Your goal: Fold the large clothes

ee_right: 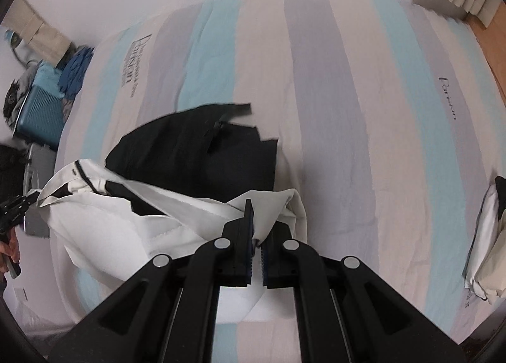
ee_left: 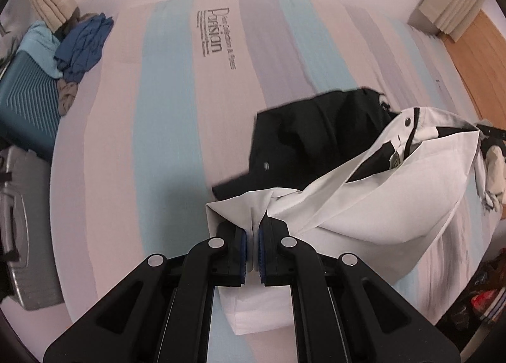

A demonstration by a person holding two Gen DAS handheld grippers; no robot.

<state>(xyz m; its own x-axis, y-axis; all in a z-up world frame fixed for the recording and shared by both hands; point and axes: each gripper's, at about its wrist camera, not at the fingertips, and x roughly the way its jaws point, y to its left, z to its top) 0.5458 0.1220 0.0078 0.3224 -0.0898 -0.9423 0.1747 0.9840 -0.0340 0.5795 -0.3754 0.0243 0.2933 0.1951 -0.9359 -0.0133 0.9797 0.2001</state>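
A large black-and-white garment lies partly lifted over the striped bed sheet (ee_left: 177,110). Its black part (ee_left: 310,132) rests on the bed, while its white part (ee_left: 379,192) hangs stretched between the two grippers. At the bottom of the left wrist view, my left gripper (ee_left: 253,231) is shut on a bunched white edge. In the right wrist view, my right gripper (ee_right: 257,236) is shut on another white edge, with the white cloth (ee_right: 126,220) running left and the black cloth (ee_right: 196,154) behind it. The left gripper (ee_right: 12,208) and a hand show at that view's left edge.
A blue suitcase (ee_left: 28,103) topped with blue clothes (ee_left: 82,43) stands beyond the bed's left side, with a grey case (ee_left: 19,230) nearer. Pale folded clothes (ee_right: 487,236) lie at the bed's right edge. Wooden floor (ee_left: 474,56) and curtains lie far right.
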